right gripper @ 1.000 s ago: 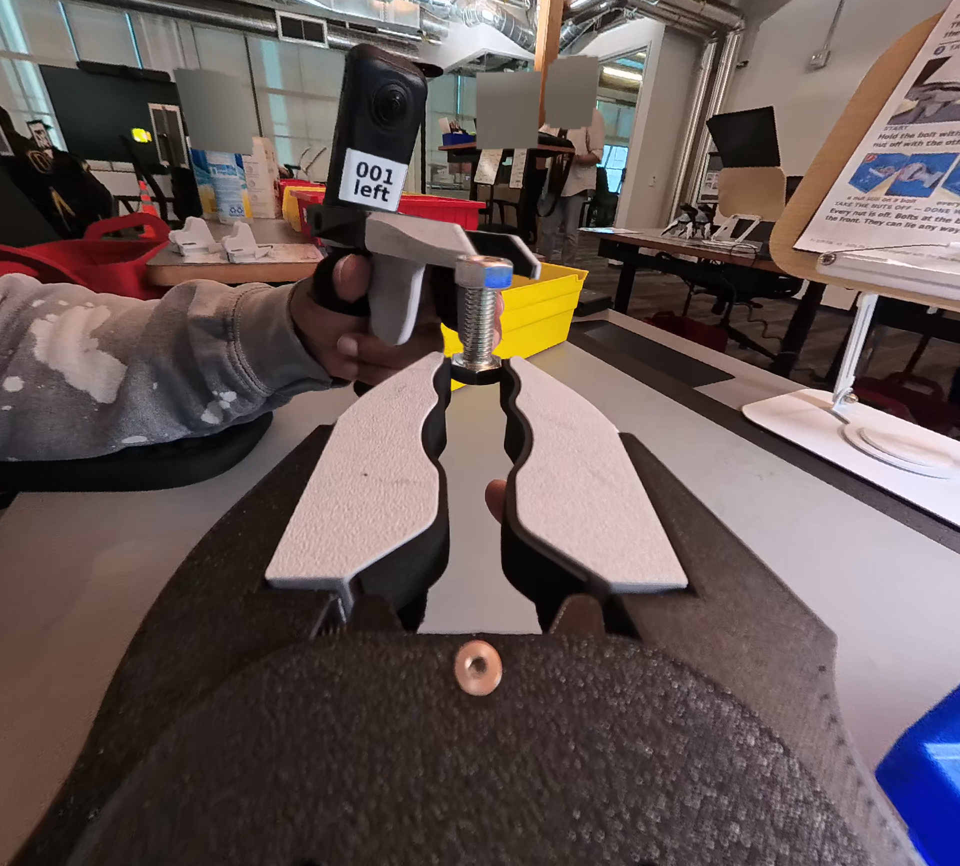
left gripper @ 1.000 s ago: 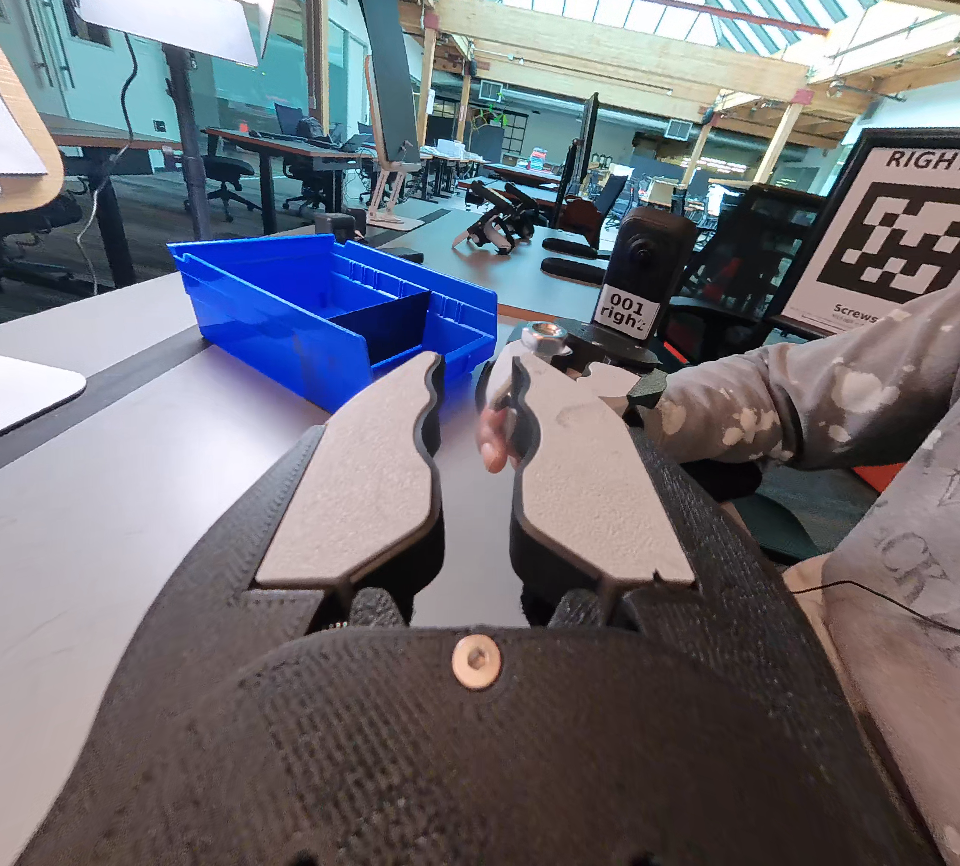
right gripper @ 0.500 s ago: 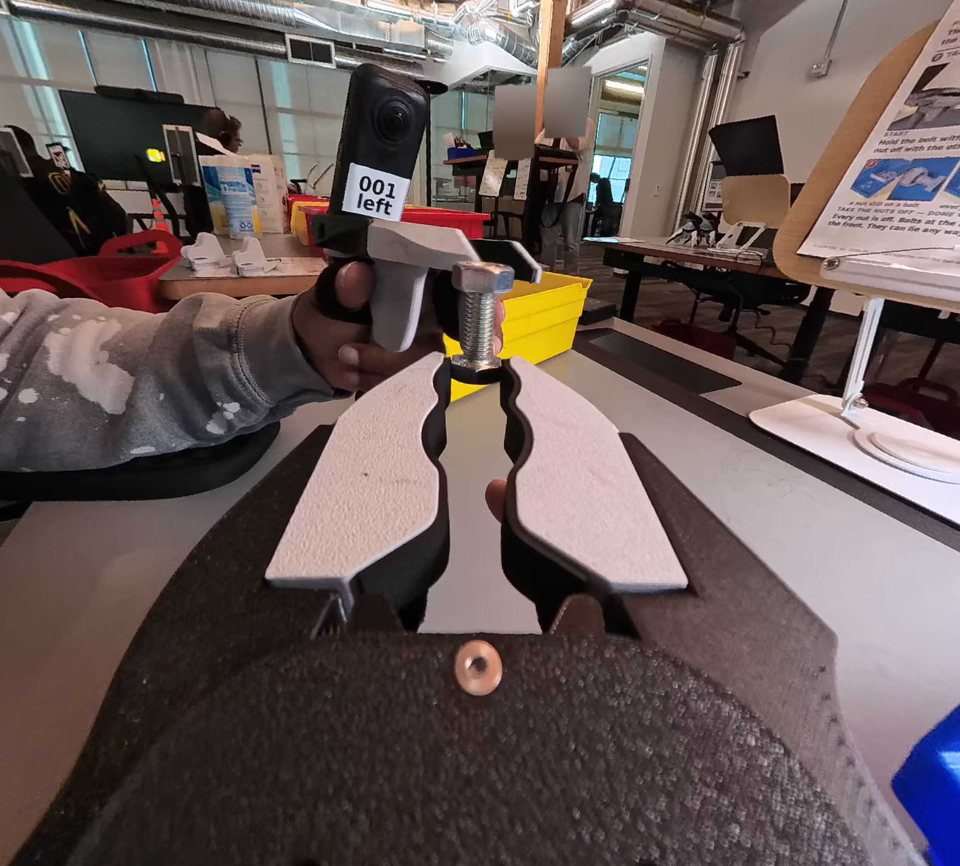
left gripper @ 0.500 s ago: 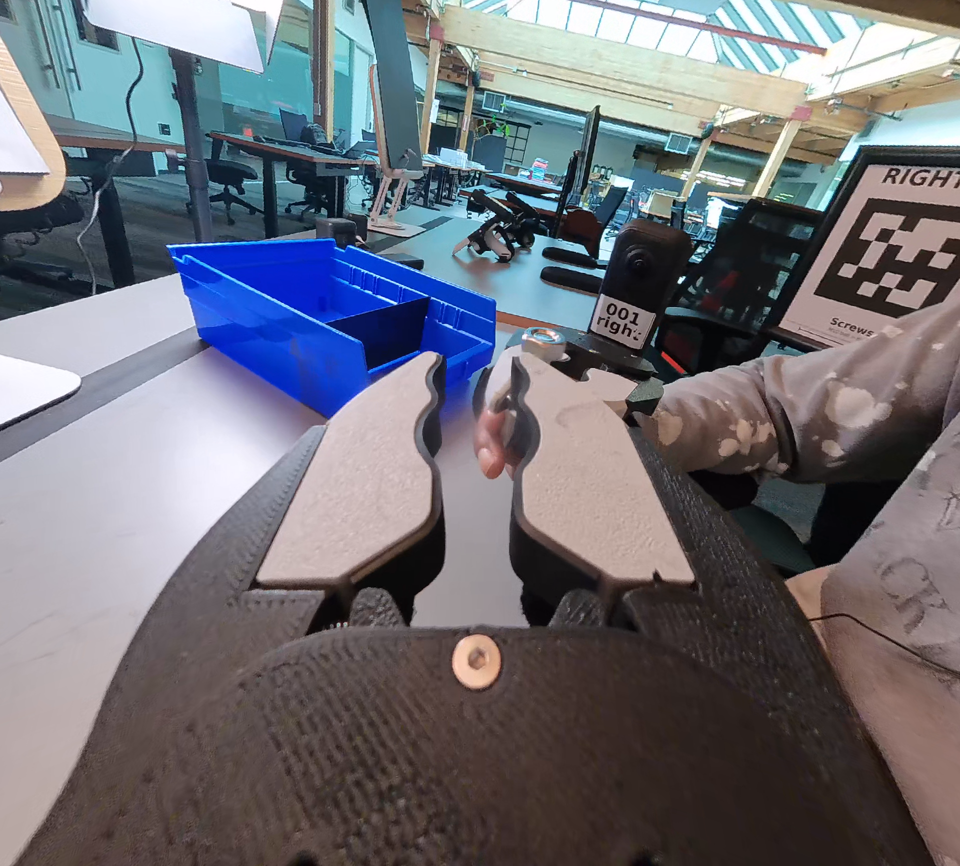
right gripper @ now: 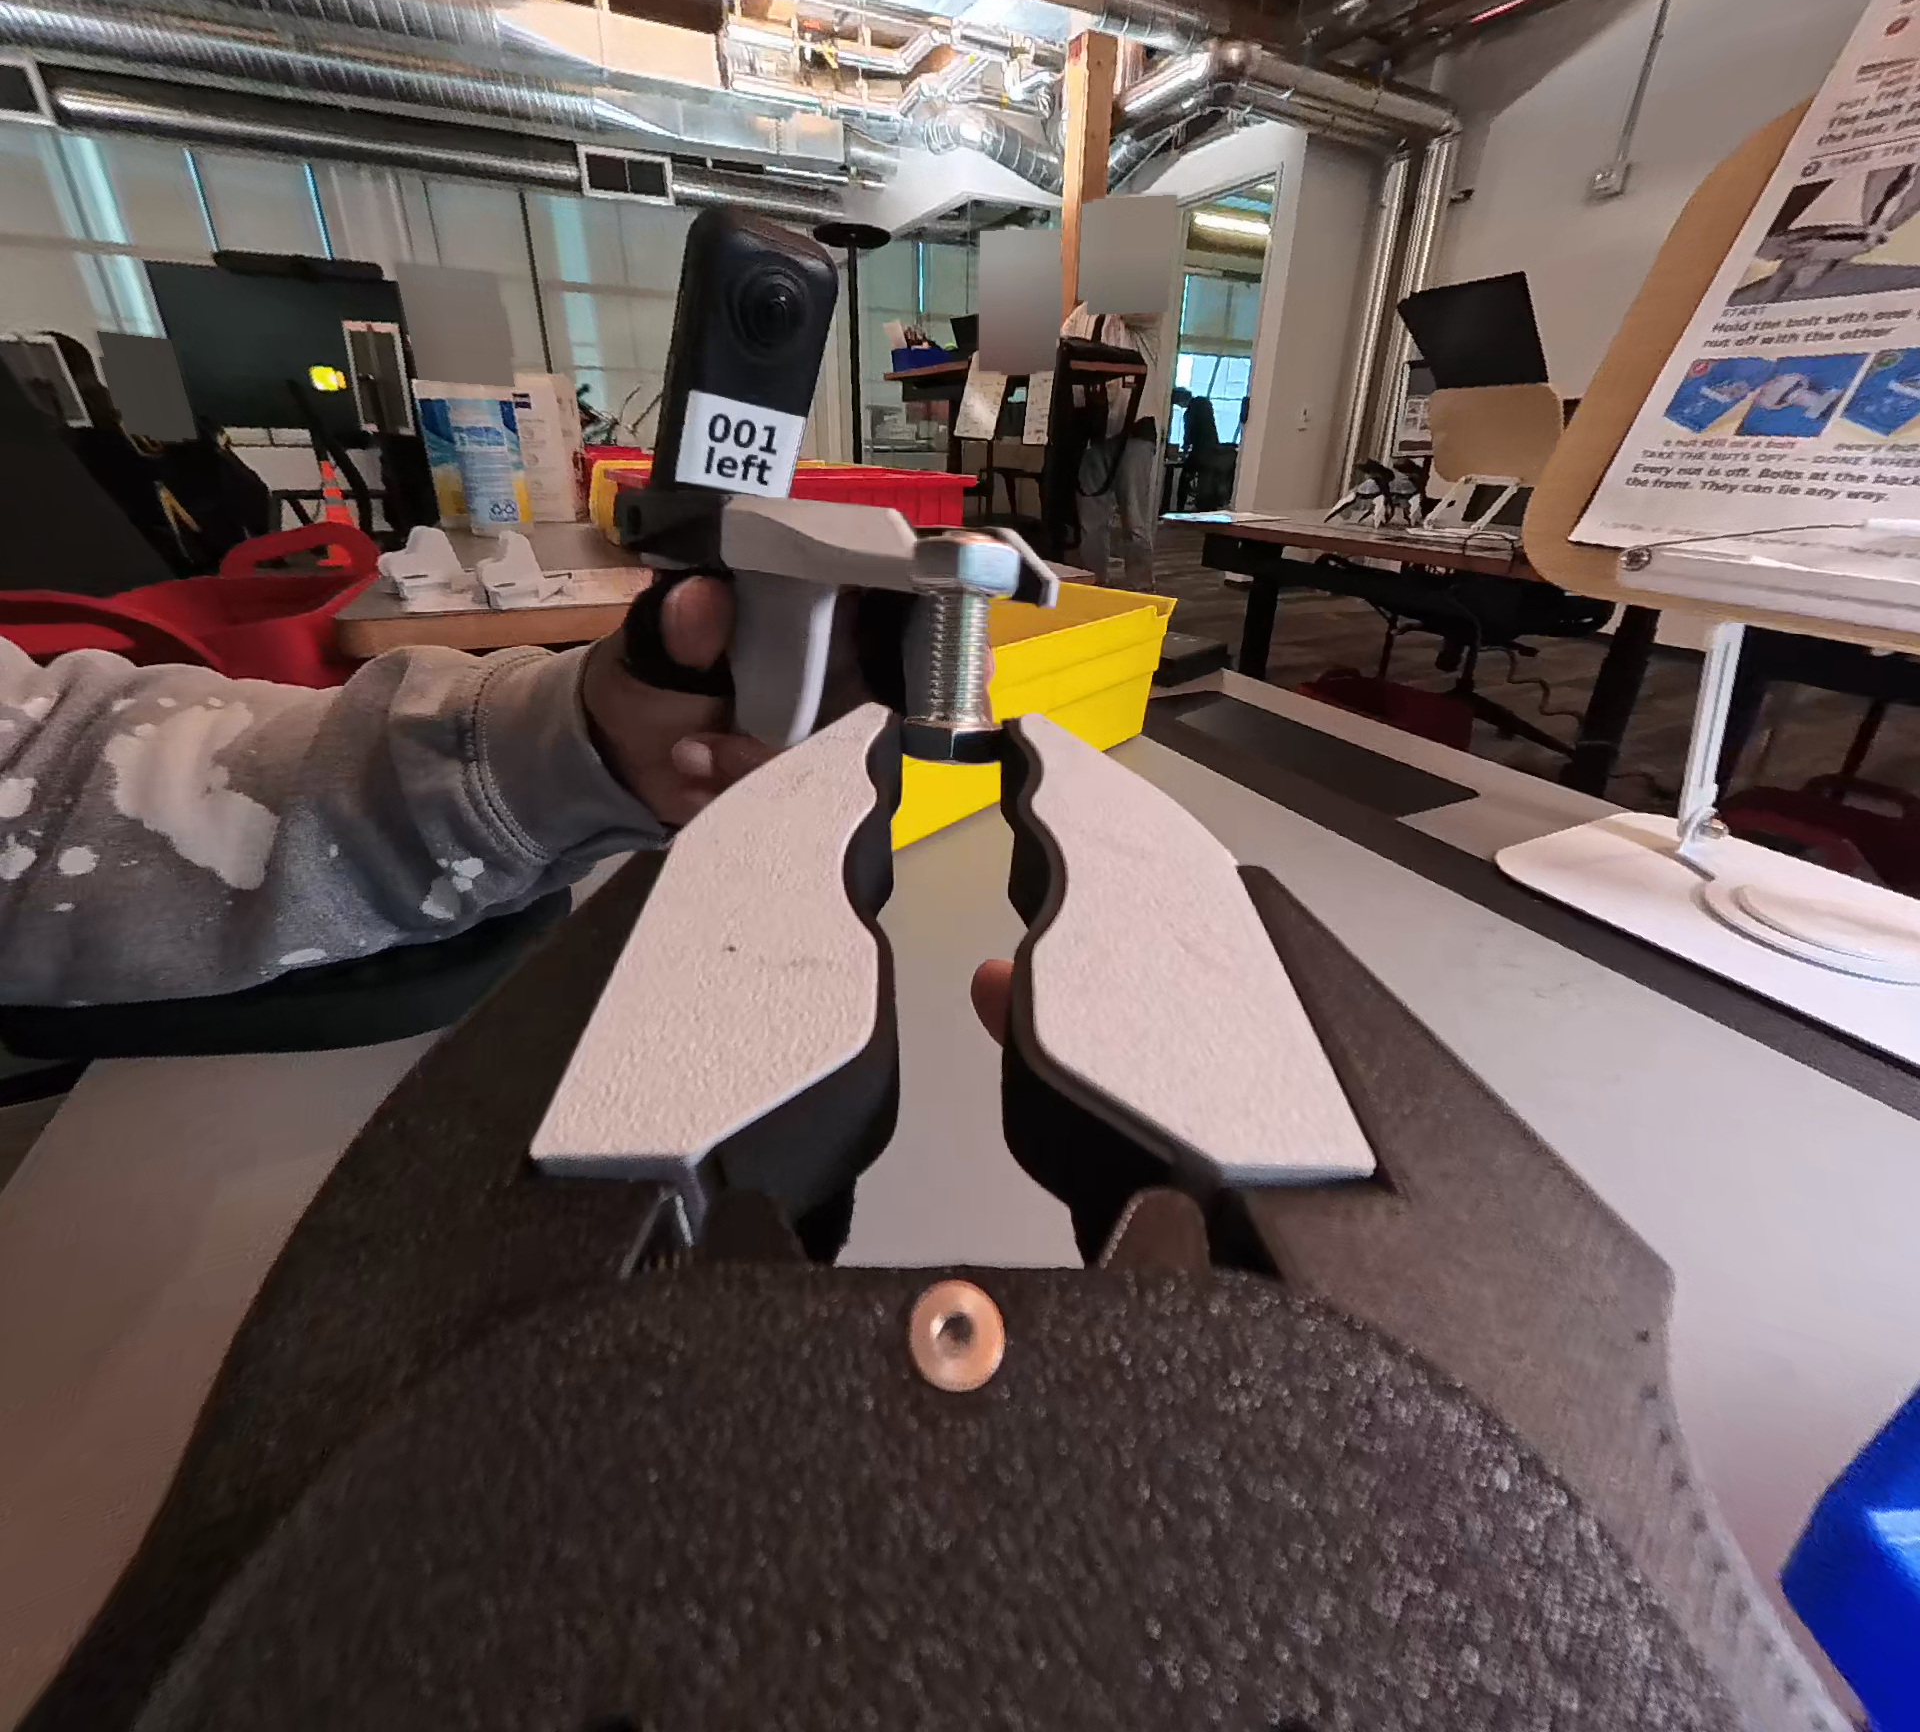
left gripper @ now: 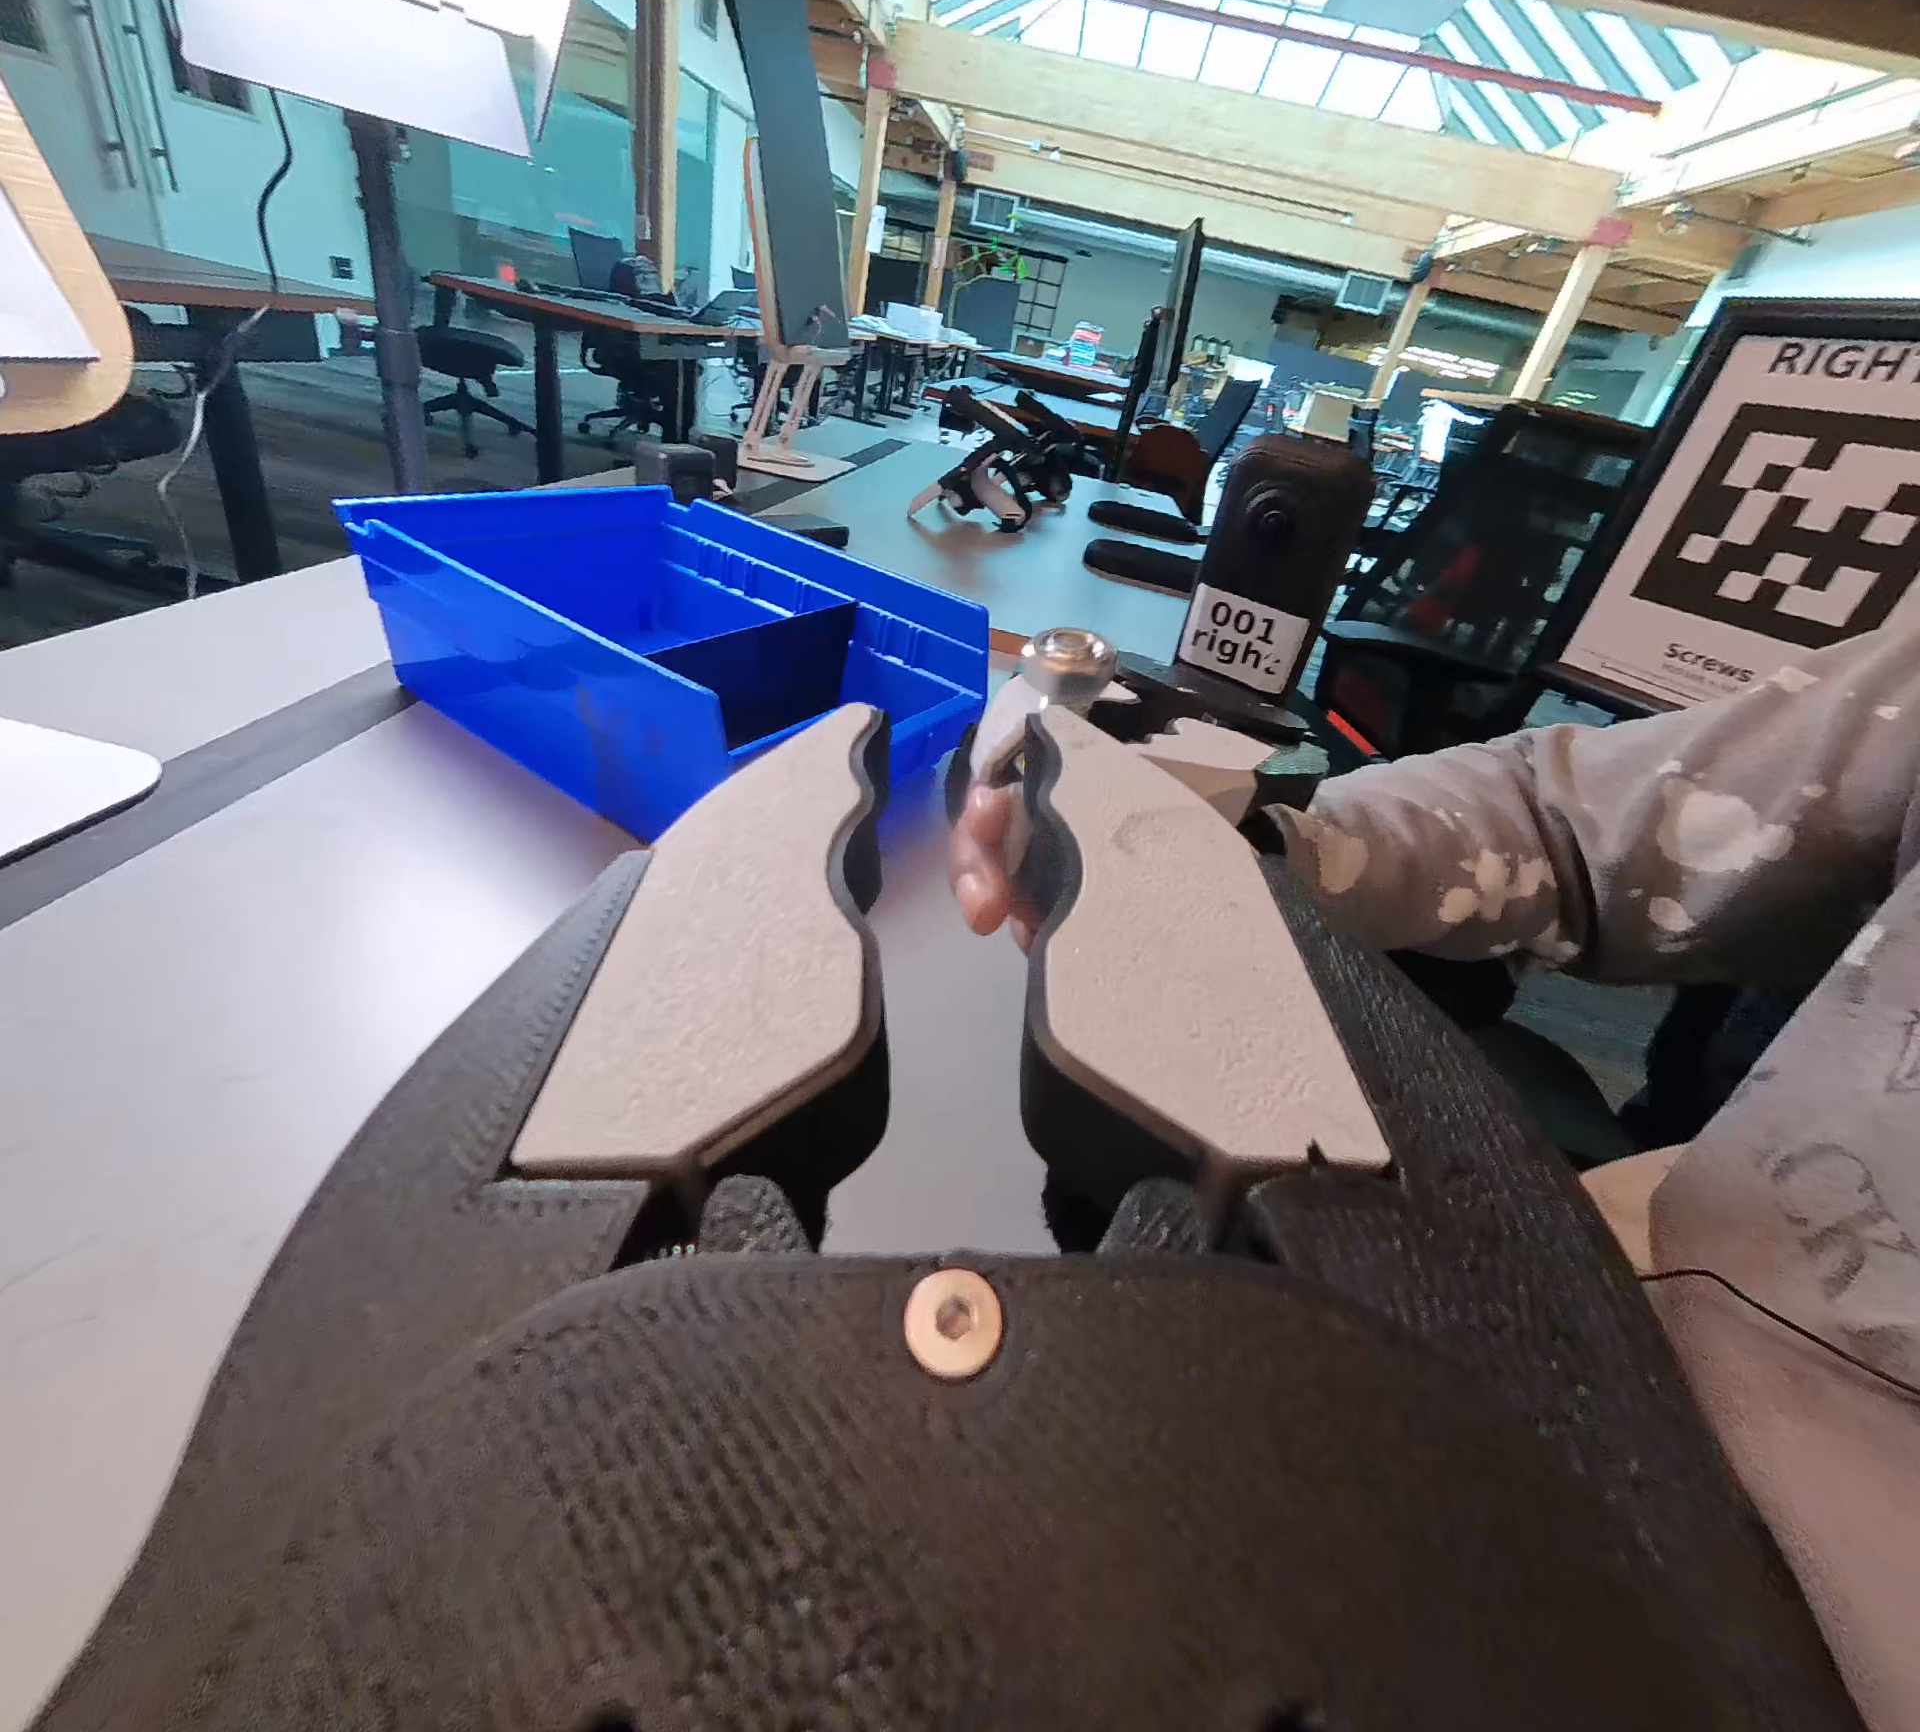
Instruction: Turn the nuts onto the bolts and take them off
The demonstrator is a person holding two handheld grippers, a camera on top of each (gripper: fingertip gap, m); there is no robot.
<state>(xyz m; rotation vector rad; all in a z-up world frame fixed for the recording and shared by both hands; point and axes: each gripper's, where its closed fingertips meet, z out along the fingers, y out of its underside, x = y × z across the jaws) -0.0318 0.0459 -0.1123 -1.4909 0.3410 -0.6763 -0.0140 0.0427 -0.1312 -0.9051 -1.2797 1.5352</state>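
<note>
Hex nut (right gripper: 951, 740) pinched between the tips of the right tongs (right gripper: 948, 747), closed down to the nut's width. Steel bolt (right gripper: 956, 643) standing upright out of that nut, head on top, the whole held up in the air above the bench (right gripper: 1351, 1007).

Left tongs (left gripper: 940, 747) level with the bolt head and parted by a narrow gap. Nothing between the tips in the left wrist view, only bench and bin behind. Bolt head just beside the outer edge of the right-hand finger there. Contact with the head: cannot tell. A hand in a pale-spotted grey sleeve (right gripper: 260, 809) behind each tool.

Bench top smooth, light grey and matt, crossed by a dark strip (left gripper: 156, 799). On it:
- a blue bin (left gripper: 582, 643) beyond the left tongs, with a dark divider across its inside
- a yellow bin (right gripper: 1070, 654) behind the bolt
- a white stand base (right gripper: 1662, 893) to the right, carrying a tilted wooden board with a printed sheet

Further off, a framed sign with a black square pattern (left gripper: 1787, 519).

Around all this, a large open workroom:
- rows of desks and office chairs
- red bins on a far table
- bare silver ducts and pipes overhead
- timber beams under a slanted skylight
</note>
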